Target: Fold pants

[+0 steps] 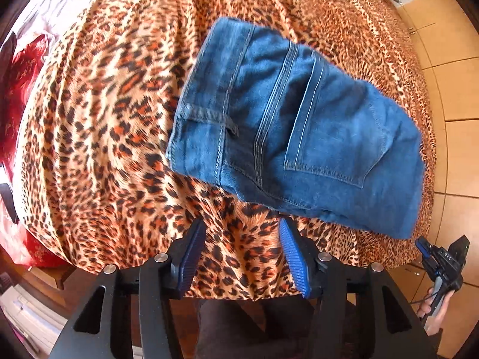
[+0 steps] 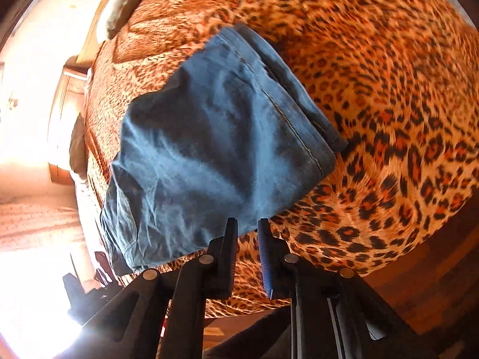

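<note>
left gripper spreading, empty | right gripper gaping narrowly | jeans lying folded on bedspread; probably heavy, soft; gripping thick edge seems best

Matt blue denim pants on soft leopard-print cloth bedspread.

Cut off by the left wrist view's left edge: red cloth, kind unclear. Blown out to white along the right wrist view's left side: room, nothing readable. Hidden under the folded pants: part of the leopard-print bedspread. Blurred with motion: bedspread print far side
</note>
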{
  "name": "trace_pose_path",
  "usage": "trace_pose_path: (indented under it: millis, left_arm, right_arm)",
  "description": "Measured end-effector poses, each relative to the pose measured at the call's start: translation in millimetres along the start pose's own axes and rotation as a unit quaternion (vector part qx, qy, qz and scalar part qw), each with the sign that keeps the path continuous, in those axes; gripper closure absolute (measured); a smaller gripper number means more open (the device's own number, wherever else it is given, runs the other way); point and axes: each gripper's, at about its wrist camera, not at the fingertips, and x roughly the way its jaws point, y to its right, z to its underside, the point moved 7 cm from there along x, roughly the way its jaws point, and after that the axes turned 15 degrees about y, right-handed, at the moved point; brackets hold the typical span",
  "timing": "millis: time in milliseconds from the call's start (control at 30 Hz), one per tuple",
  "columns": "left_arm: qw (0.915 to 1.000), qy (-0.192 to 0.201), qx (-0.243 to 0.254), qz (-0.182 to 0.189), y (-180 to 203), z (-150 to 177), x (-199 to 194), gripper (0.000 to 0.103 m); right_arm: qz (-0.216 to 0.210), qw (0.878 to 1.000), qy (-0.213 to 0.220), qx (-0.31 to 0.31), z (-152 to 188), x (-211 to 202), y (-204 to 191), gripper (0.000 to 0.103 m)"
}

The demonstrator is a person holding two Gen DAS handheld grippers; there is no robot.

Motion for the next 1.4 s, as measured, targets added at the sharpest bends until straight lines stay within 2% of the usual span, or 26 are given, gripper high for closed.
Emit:
trace_pose_path:
  millis: [67,133,200,267,300,367,433,500,633,733,800,867,900,967,1000,1033,1067,1100,1167,1233,1267,1333,1400]
  left_arm:
    - [0.9994,0.034,0.000,-0.004,-5.3,-30.8,-10.2,0.031]
    - [0.9979,0.062,0.000,-0.017,-8.3,-68.0,-9.6,0.022]
    - [0.9981,0.059,0.009,-0.016,-3.7,-101.2,3.3,0.022]
    - [0.9990,0.037,0.018,-0.015,1.5,-124.2,21.6,0.022]
    - [0.9994,0.023,0.023,-0.014,5.3,-133.8,32.3,0.022]
    - [0.9994,0.007,0.032,-0.009,4.9,-148.1,54.3,0.022]
    - [0.9994,-0.005,0.031,-0.017,1.3,-159.4,74.9,0.022]
    - [0.9995,-0.013,0.019,-0.019,-5.6,-170.0,90.5,0.022]
    - [0.9991,-0.033,-0.024,0.013,-18.7,-172.0,116.8,0.022]
    - [0.9977,-0.046,-0.039,0.031,-21.4,-174.1,133.3,0.022]
    - [0.9970,-0.056,-0.037,0.039,-20.7,-173.0,143.8,0.022]
    - [0.9955,-0.069,-0.041,0.052,-18.0,-170.7,153.0,0.021]
    - [0.9944,-0.072,-0.043,0.064,-14.5,-169.5,155.7,0.021]
    - [0.9948,-0.061,-0.042,0.070,-16.0,-165.9,155.0,0.031]
    - [0.9969,-0.051,-0.031,0.052,-16.0,-165.0,153.3,0.039]
    - [0.9981,-0.045,-0.020,0.038,-14.3,-159.5,149.0,0.059]
    - [0.9988,-0.039,-0.013,0.025,-13.8,-157.0,146.7,0.070]
    - [0.9991,-0.040,-0.008,0.012,-14.6,-153.6,147.7,0.071]
    - [0.9989,-0.042,0.000,-0.020,-20.6,-148.3,157.4,0.070]
    - [0.9988,-0.039,-0.006,-0.028,-21.8,-148.3,162.3,0.070]
    - [0.9987,-0.037,-0.009,-0.033,-21.4,-150.0,162.1,0.070]
    - [0.9985,-0.037,-0.007,-0.040,-16.4,-148.9,160.7,0.068]
    - [0.9985,-0.038,-0.008,-0.039,-6.9,-146.2,151.3,0.067]
  right_arm:
    - [-0.026,0.998,0.012,-0.051,-14.3,-8.4,-27.6,0.081]
    - [-0.049,0.993,0.018,-0.107,-29.2,-5.3,-61.8,0.068]
    - [-0.078,0.985,0.017,-0.155,-41.2,7.4,-101.3,0.065]
    - [-0.100,0.977,0.013,-0.187,-52.7,22.5,-132.2,0.065]
    - [-0.102,0.975,0.014,-0.199,-58.4,33.2,-149.4,0.065]
    - [-0.108,0.970,0.001,-0.216,-68.9,59.9,-178.8,0.058]
    - [-0.097,0.967,-0.015,-0.234,-73.6,87.9,-198.3,0.052]
    - [-0.074,0.964,-0.020,-0.256,-82.3,115.2,-215.4,0.052]
    - [-0.047,0.956,-0.060,-0.283,-86.3,164.6,-236.7,0.047]
    - [-0.026,0.941,-0.080,-0.327,-79.9,195.6,-248.9,0.046]
    - [-0.024,0.932,-0.119,-0.341,-68.7,210.8,-250.2,0.044]
    - [-0.002,0.917,-0.147,-0.371,-56.8,227.5,-248.9,0.044]
    - [0.015,0.907,-0.156,-0.392,-50.9,230.1,-245.4,0.045]
    - [0.013,0.892,-0.170,-0.418,-40.2,233.0,-244.5,0.075]
    - [0.004,0.890,-0.174,-0.422,-36.5,231.1,-246.7,0.098]
    - [0.009,0.888,-0.164,-0.429,-36.5,228.2,-248.5,0.098]
    - [0.012,0.886,-0.155,-0.436,-36.6,224.8,-251.0,0.098]
    - [0.008,0.888,-0.137,-0.440,-39.1,218.3,-255.6,0.098]
    - [-0.009,0.906,-0.100,-0.411,-50.3,210.4,-260.8,0.098]
    - [-0.003,0.918,-0.107,-0.383,-52.0,222.1,-252.4,0.098]
    - [0.008,0.917,-0.105,-0.386,-51.2,229.7,-248.4,0.098]
    - [0.034,0.912,-0.100,-0.396,-46.3,242.0,-242.3,0.089]
    - [0.030,0.917,-0.087,-0.388,-50.0,236.2,-244.4,0.089]
